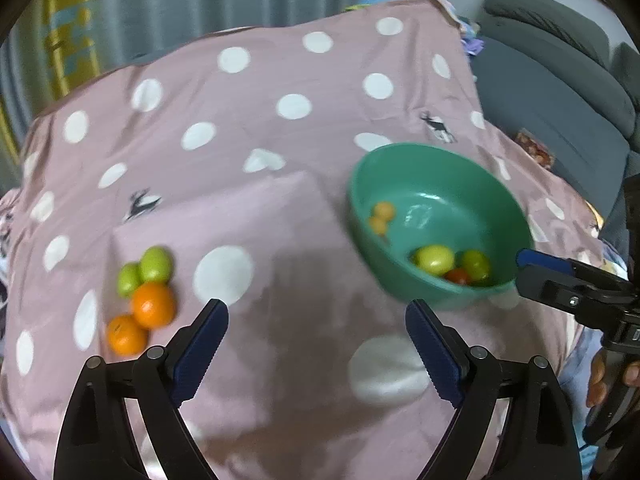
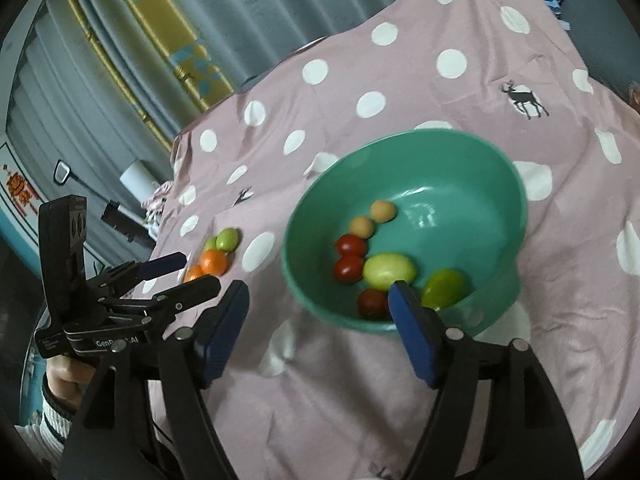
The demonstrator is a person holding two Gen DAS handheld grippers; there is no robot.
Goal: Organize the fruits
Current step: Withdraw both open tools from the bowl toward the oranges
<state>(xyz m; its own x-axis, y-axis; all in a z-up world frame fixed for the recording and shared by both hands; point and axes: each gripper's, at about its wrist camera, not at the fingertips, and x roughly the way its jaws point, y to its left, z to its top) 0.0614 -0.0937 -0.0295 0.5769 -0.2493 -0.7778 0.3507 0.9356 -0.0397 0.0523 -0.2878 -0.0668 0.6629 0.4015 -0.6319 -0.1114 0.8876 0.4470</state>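
A green bowl (image 1: pixel 404 236) (image 2: pixel 472 168) stands on the pink dotted cloth and holds several small fruits: red tomatoes (image 2: pixel 350 245), a yellow-green fruit (image 2: pixel 389 270), a green fruit (image 2: pixel 444 288) and small orange fruits (image 2: pixel 383 211). On the cloth to its left lie two oranges (image 1: pixel 153 305) (image 2: pixel 214 261) and two green fruits (image 1: pixel 156 265) (image 2: pixel 227 239). My left gripper (image 1: pixel 316 322) is open and empty, between the loose pile and the bowl. My right gripper (image 2: pixel 318 302) is open and empty at the bowl's near rim; it also shows in the left wrist view (image 1: pixel 560 280).
The pink cloth (image 1: pixel 280 152) with white dots covers the table. A grey sofa (image 1: pixel 560 80) stands at the right. Curtains (image 2: pixel 120 60) hang behind, and a white cup (image 2: pixel 136 176) sits off the table's far left edge.
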